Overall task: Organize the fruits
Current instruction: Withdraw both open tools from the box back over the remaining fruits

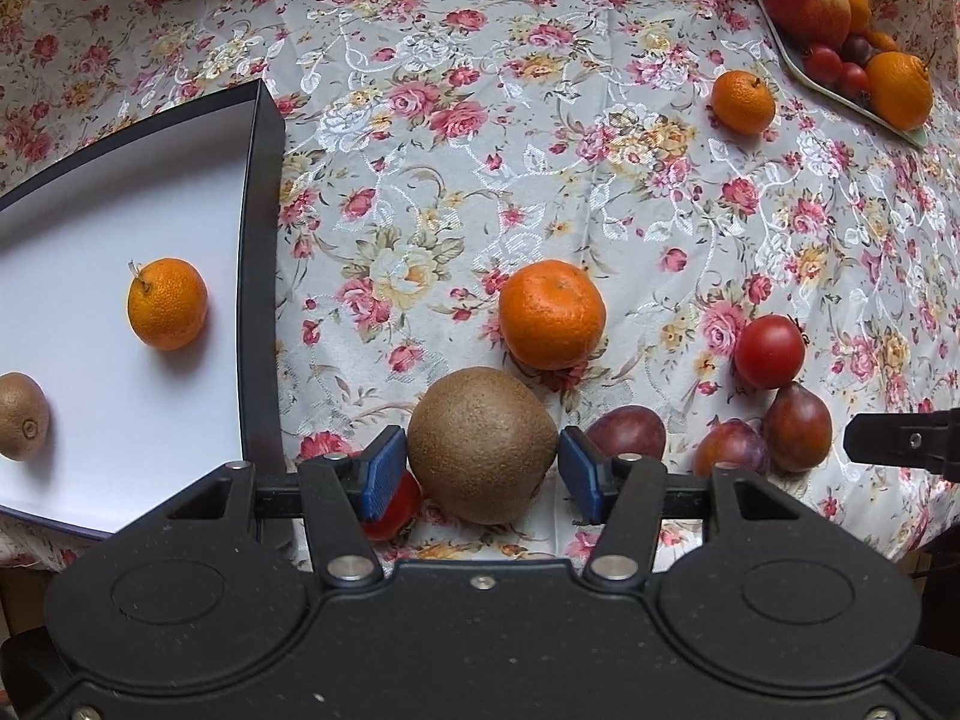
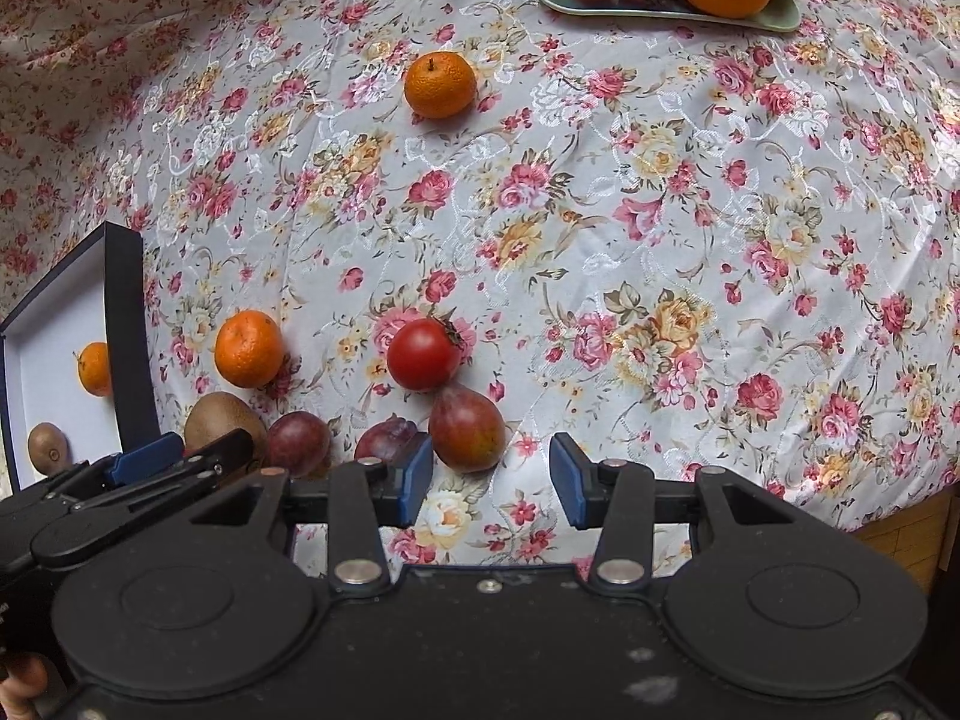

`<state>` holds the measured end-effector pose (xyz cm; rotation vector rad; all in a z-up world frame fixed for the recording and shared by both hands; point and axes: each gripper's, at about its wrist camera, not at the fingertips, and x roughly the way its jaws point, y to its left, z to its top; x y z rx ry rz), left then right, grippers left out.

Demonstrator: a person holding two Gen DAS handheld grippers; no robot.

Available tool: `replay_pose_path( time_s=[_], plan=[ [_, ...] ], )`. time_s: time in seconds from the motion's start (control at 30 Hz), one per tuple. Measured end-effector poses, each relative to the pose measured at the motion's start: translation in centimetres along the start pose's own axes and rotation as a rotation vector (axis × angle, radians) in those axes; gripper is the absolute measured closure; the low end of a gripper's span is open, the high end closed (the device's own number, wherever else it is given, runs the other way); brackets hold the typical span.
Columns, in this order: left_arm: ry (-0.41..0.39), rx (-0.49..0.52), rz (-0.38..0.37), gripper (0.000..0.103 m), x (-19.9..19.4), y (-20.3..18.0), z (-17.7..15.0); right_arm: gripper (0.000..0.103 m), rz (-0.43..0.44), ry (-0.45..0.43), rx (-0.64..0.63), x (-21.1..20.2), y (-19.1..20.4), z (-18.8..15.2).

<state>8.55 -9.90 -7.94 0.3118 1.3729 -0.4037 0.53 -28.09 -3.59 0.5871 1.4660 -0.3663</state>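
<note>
We take the dark-walled box (image 1: 264, 192) as landmark. The left gripper (image 1: 483, 471) stands just right of the box's right wall, its blue pads (image 1: 378, 471) bracketing a kiwi (image 1: 483, 444) that rests on the floral tablecloth (image 1: 480, 150). The left pad meets the kiwi's skin; at the right pad we cannot tell contact from a thin gap, so we leave the grip unconfirmed. Inside the box lie a mandarin (image 1: 168, 303) and a second kiwi (image 1: 21, 417), apart from each other. Just beyond the bracketed kiwi, away from the box, sits another mandarin (image 1: 552, 315). Further right of the box we see a tomato (image 1: 770, 351), two plums (image 1: 627, 432) and a red pear (image 1: 798, 427). The right gripper (image 2: 492, 477) has its jaws spread and holds nothing; the pear lies close to its left pad. A fruit plate (image 2: 660, 9) lies far from the box.
</note>
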Motion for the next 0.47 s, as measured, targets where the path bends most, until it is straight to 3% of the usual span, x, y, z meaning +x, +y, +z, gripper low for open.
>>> replay_pose_path(
  time_s=[0.47],
  plan=[
    [-0.066, -0.072, -0.036, 0.044, -2.0, 0.9, 0.6, 0.063, 0.002, -0.025, 0.012, 0.3, 0.2, -0.3]
  ],
)
